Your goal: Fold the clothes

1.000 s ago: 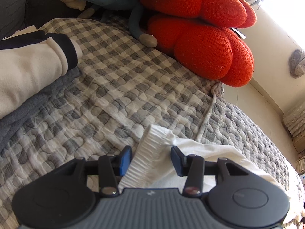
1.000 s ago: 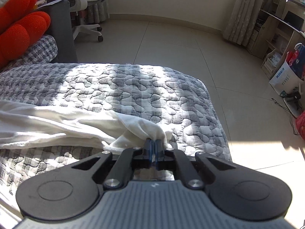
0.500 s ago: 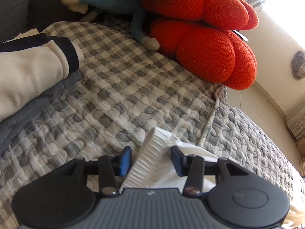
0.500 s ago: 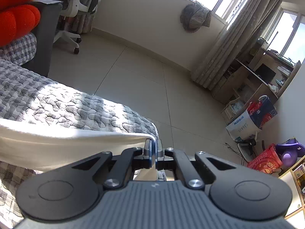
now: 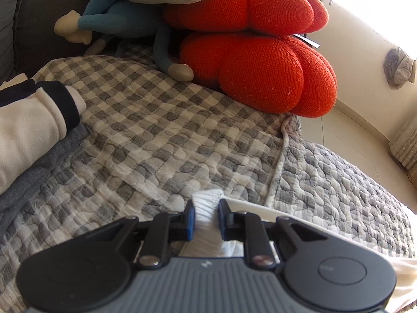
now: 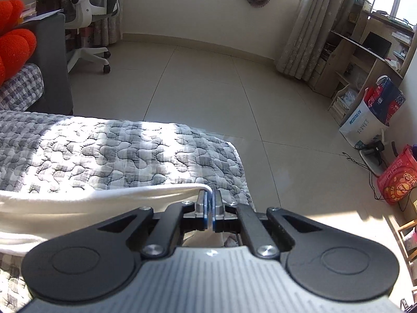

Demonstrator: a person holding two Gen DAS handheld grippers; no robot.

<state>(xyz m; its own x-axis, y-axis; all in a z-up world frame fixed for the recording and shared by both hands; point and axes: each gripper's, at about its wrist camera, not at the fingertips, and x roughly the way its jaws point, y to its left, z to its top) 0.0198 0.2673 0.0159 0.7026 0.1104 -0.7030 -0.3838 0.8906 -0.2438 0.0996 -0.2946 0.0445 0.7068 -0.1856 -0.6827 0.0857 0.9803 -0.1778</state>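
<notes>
Between the blue pads of the left gripper, at 6 o'clock in the left wrist view, sits the ribbed waistband of a white garment; the jaws stand narrow, pressing the band from both sides. From there the cloth runs off toward 4 o'clock, lifted above the grey checked quilt. Farther out, at 9 o'clock, lies a cream sleeve with a black cuff on a dark grey cloth. At 1 o'clock an orange knitted cushion rests on the quilt, with a blue soft toy at 11 o'clock beside it.

Nearest in the right wrist view, the right gripper is pinched tight on the garment's other edge, which stretches taut toward 9 o'clock over the quilt. Beyond lies the tiled floor, a white office chair at 11 o'clock and curtains at 1 o'clock.
</notes>
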